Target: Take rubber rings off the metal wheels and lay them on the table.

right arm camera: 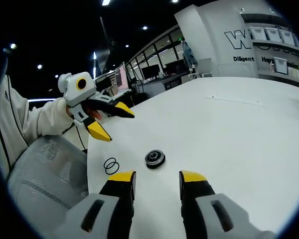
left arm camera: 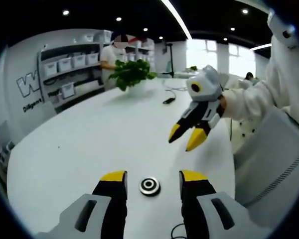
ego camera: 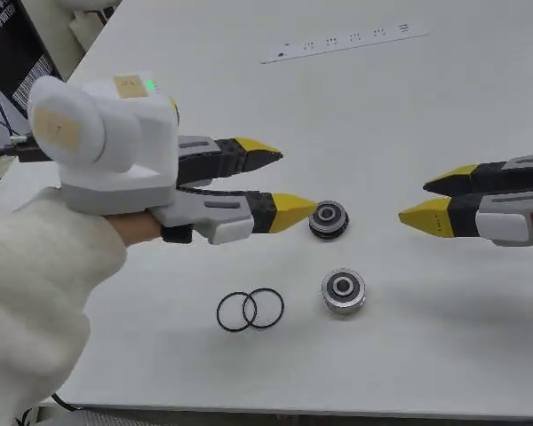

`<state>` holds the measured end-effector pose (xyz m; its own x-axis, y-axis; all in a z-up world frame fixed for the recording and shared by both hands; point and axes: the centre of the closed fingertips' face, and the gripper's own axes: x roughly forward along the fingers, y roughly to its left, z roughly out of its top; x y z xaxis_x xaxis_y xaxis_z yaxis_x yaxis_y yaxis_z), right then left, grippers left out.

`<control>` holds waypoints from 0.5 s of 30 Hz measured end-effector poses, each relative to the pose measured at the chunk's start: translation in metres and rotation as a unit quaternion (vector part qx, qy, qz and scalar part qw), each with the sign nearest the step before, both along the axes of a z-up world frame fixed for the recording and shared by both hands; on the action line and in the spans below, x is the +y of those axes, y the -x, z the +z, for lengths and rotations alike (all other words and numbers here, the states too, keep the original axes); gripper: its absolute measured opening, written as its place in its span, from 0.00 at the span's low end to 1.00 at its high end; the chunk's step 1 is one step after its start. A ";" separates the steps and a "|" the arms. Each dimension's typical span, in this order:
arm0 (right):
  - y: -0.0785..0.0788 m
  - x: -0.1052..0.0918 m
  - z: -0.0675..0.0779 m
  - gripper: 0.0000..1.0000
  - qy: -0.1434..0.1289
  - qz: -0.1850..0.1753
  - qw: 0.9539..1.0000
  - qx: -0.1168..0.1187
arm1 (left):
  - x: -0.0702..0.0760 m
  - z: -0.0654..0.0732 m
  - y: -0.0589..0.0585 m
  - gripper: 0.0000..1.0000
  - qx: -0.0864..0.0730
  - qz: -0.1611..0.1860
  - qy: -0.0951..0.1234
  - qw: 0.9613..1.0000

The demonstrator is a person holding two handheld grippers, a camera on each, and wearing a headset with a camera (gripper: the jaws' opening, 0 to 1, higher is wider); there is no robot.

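Left hand-held gripper (ego camera: 298,184), jaws apart, is hovering w/ lower tip just beside the wheel (ego camera: 328,219); right hand-held gripper (ego camera: 412,201) also released; a nudge risks sending it rolling away

Fleecy white sleeve (ego camera: 35,275); white left gripper (ego camera: 298,183), yellow-tipped

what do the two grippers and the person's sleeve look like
The left gripper and right gripper match: white and grey plastic bodies, with black jaws ending in pointed yellow tips. The arm behind the left one wears a thick, fuzzy white sleeve, and a dark cable leaves its back.
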<state>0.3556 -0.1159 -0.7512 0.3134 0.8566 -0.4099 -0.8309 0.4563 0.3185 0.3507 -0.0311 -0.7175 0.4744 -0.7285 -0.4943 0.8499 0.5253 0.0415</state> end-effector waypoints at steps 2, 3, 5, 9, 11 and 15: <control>0.000 0.003 -0.004 0.32 0.000 0.002 1.000 0.005 | -0.005 -0.008 0.000 0.40 0.007 -0.010 -0.002 1.000; -0.001 0.003 -0.006 0.32 0.000 0.003 1.000 0.006 | -0.006 -0.012 -0.002 0.39 0.010 -0.012 -0.005 1.000; 0.000 0.006 -0.008 0.32 0.000 0.005 1.000 0.010 | -0.008 -0.017 -0.005 0.37 0.012 -0.014 -0.007 1.000; 0.000 0.008 -0.011 0.32 -0.002 0.007 1.000 0.016 | -0.007 -0.031 -0.014 0.35 0.020 -0.007 -0.018 1.000; 0.000 0.009 -0.012 0.32 -0.002 0.007 1.000 0.016 | -0.007 -0.038 -0.017 0.34 0.025 -0.006 -0.024 0.999; -0.001 0.009 -0.013 0.32 -0.006 0.004 1.000 0.020 | -0.012 -0.050 -0.016 0.33 0.048 -0.010 -0.012 0.999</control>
